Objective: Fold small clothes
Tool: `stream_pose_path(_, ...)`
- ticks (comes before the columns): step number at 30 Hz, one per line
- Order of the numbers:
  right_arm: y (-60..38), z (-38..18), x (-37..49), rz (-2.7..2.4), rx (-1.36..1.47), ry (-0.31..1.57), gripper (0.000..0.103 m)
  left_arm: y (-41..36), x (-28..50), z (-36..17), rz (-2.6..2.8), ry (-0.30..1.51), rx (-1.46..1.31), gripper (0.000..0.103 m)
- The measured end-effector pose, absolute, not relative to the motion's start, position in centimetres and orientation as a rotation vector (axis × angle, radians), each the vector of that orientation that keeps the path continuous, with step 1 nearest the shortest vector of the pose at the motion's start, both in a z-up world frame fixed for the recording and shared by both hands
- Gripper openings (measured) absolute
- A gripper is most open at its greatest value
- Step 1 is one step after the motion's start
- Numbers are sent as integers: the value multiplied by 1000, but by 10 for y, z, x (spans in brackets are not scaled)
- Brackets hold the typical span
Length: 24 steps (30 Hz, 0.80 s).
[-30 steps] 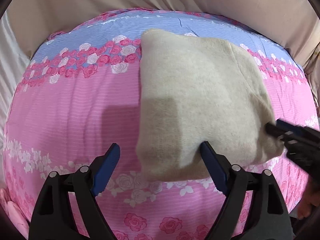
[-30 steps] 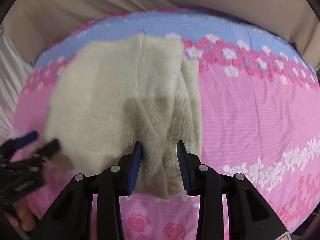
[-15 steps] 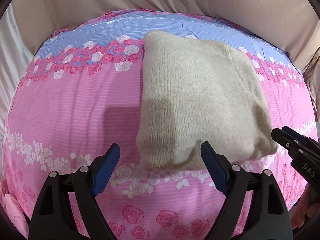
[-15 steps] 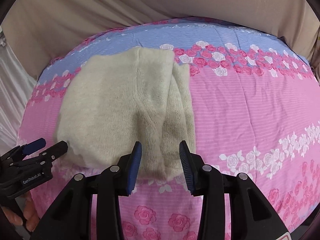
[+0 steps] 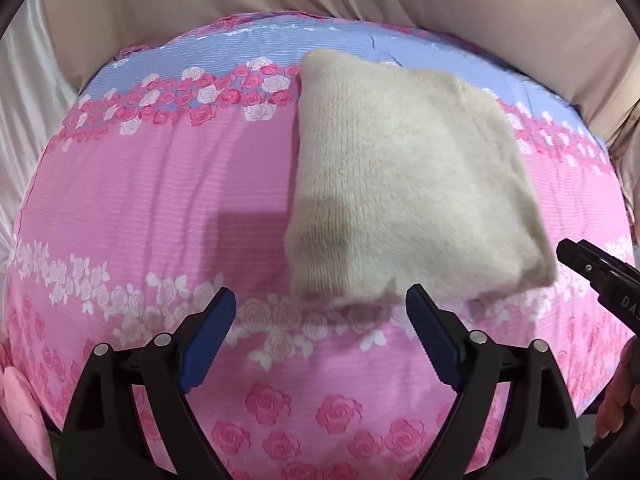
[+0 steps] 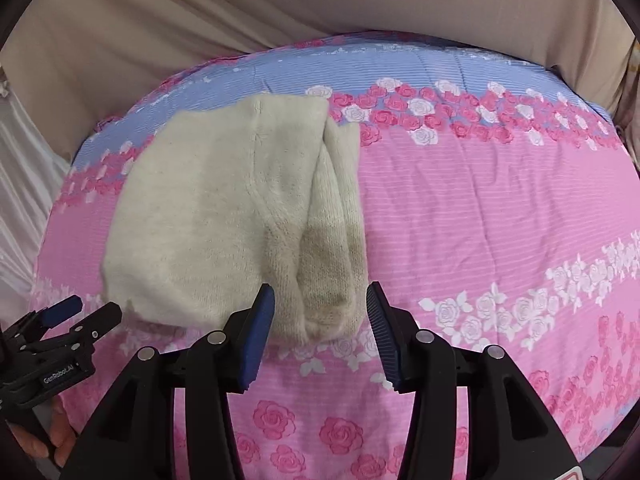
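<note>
Right wrist view: our left gripper (image 6: 82, 310), lower left, read "GenRobot.AI"; both our tongs were spread, empty, before the folded cream sweater (image 6: 240, 224) on the rose-printed sheet (image 6: 500, 220).

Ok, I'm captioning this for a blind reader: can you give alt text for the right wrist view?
A folded cream knit garment lies on a pink and blue rose-print bedspread, just beyond the open right gripper, which holds nothing. The left gripper enters at lower left, also open and empty.
</note>
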State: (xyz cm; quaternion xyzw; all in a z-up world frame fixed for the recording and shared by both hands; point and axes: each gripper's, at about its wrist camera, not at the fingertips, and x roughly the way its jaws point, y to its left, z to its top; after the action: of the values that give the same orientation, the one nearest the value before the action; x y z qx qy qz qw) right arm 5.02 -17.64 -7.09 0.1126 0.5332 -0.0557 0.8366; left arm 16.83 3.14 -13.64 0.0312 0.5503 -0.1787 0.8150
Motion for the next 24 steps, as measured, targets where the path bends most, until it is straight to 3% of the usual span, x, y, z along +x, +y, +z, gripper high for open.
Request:
stream_pose_path(5, -191, -90, 52, -124, 304, 1173, 51, 35, 165, -139, -410, 1211, -13, 88)
stream_pose_path(12, -216, -101, 100, -74, 438, 1178, 72, 24, 220, -149, -513, 1241, -189, 92)
stream_pose_path(15, -221, -128, 118, -28, 519, 1256, 73, 23, 245, -171, -506, 1321, -298, 89)
stream_pose_path(16, -220, -138, 119, 10, 564, 1273, 69, 22, 247, -177, -510, 1328, -315, 85)
stream_pose_path(17, -217, -142, 119, 55, 598, 1270, 43, 19, 249, -181, -510, 1335, -316, 69)
stream_pose_path(20, -197, -112, 118, 56, 466, 1204, 28, 19, 250, -168, -538, 1306, -321, 42)
stream_pose_path(22, -182, -73, 112, 99, 397, 1112, 18, 32, 249, -143, -557, 1257, -365, 39)
stream_pose_path(24, -171, -46, 104, 120, 378, 1052, 15, 49, 247, -120, -555, 1220, -383, 40)
